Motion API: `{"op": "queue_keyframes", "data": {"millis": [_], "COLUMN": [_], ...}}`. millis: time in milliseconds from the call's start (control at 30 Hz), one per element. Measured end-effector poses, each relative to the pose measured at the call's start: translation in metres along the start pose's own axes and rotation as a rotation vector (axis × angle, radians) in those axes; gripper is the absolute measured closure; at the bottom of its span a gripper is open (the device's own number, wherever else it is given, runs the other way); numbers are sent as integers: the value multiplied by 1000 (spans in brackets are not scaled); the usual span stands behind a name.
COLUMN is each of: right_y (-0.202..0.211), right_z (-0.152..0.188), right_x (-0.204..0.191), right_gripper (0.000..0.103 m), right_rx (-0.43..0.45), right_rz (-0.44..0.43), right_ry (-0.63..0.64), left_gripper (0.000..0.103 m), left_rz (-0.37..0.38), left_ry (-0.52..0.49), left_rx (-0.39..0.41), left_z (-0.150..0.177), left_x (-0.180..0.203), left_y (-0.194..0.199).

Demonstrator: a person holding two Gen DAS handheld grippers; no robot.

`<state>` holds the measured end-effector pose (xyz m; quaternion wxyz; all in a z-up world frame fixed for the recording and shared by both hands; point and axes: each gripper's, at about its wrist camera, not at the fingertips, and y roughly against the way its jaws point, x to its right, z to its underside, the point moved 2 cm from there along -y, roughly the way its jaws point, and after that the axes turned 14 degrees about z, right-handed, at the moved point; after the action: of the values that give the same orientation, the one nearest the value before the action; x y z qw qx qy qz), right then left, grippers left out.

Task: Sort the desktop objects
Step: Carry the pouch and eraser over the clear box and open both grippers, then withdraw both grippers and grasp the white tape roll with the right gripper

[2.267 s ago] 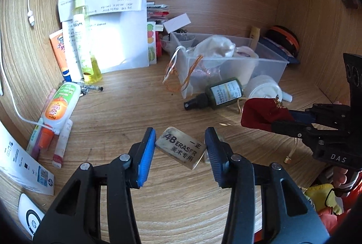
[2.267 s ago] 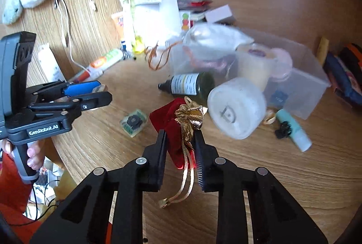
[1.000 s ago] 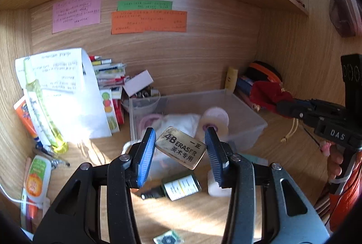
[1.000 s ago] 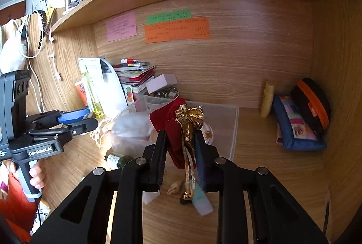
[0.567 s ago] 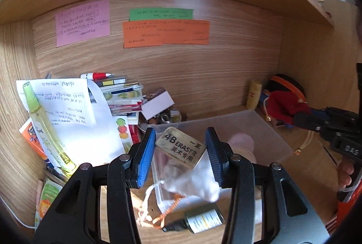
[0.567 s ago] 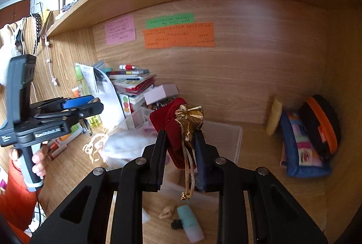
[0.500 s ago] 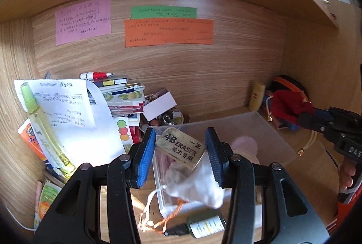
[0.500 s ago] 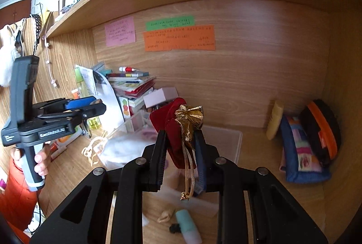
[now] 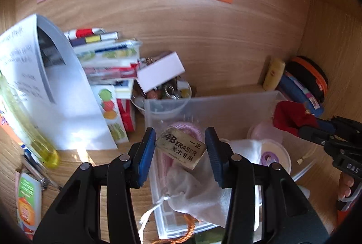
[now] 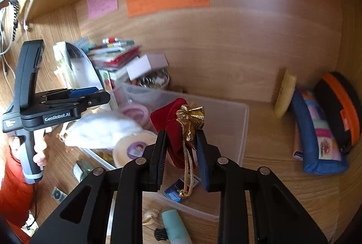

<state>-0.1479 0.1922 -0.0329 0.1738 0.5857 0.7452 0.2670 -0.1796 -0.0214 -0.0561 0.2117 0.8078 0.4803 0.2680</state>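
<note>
Left wrist view, left gripper (image 9: 180,148) clamped on a 4B eraser (image 9: 181,147) above the clear plastic bin (image 9: 210,105), wooden desk alcove behind, right wrist view, right gripper (image 10: 181,150) pinching a red velvet pouch (image 10: 170,126), gold cord dangling over the bin.

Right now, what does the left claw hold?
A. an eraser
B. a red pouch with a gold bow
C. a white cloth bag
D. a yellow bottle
A: in the left wrist view the left claw grips the eraser marked "4B ERASER" between its blue pads, above the clear bin; the red pouch is in the right claw.
</note>
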Motion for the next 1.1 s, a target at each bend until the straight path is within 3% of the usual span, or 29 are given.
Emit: {"op": "queue_keyframes", "data": {"millis": [267,567,700,833,900,1100], "right_y": [-12,-11,-12,-11,-8,1], "right_z": [10,17,19,17,16,15], "right_x": [-6,-12,-14,-13,-13,-19], "right_gripper": [79,76,59,46,29,22], "right_rx": [-53,-52,-60,-32,-10,58], "right_rz": [35,82,108,148,147,183], "right_ry": [46,106,125,129,126,162], "left_gripper": [58,58,56,39,36,29], "left_rz": [9,7,-6,-17,-18,-17], "left_ry": [-30,-36,-41,-63,-75,-104], "left_rx": [-34,-49,-47,-15,0,23], "left_z": [7,10,11,10,9,7], "left_x": [11,16,18,24,26,32], "left_y": [-8,-8,-7,2,7,15]}}
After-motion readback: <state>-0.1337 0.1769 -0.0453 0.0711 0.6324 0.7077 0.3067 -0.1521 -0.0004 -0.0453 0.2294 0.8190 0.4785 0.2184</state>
